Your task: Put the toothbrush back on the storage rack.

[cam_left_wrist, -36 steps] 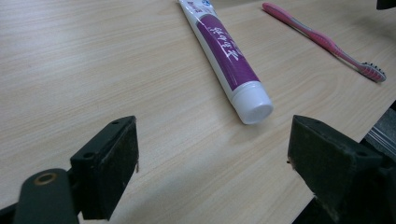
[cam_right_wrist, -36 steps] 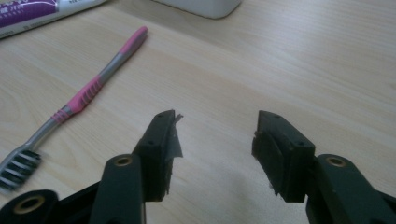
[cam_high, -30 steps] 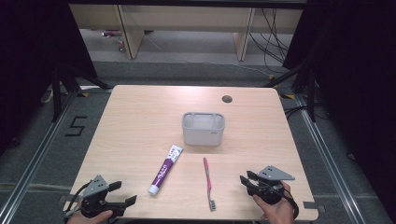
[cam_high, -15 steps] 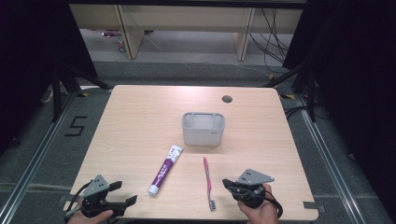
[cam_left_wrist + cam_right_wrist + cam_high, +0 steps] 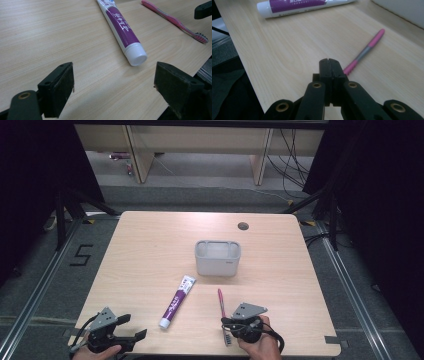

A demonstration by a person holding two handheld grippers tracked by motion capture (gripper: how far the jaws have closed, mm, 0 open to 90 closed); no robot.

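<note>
The right hand-held gripper (image 5: 226,324) was seen at the near edge of the tabletop (image 5: 150,245), gripped by a hand (image 5: 260,345). Its 2 jaws were pressed fully together in the right gripper view, nothing clamped between them; they had just been closing. The closed tip (image 5: 329,65) was placed just beside the brush end of the pink toothbrush (image 5: 364,52); whether contact was made could not be told, since the head was hidden behind the jaws there.

The left hand-held gripper (image 5: 141,334) was held at the near left edge, jaws spread wide, with bare wood between the 2 pads (image 5: 61,85). Nothing was held or touched by it.

The toothbrush (image 5: 222,312) was laid flat on the near part of the tabletop, right of centre. Its long axis was run roughly front to back, the handle end pointed away toward the grey container (image 5: 217,257), the bristle head (image 5: 201,37) pointed toward the person and lying at the right gripper.

A purple-and-white toothpaste tube (image 5: 176,302) was laid flat to the left of the toothbrush, well apart from it, tilted diagonally, its white cap (image 5: 136,53) pointed toward the near edge and the left gripper. The container was set upright near the middle of the tabletop.
</note>
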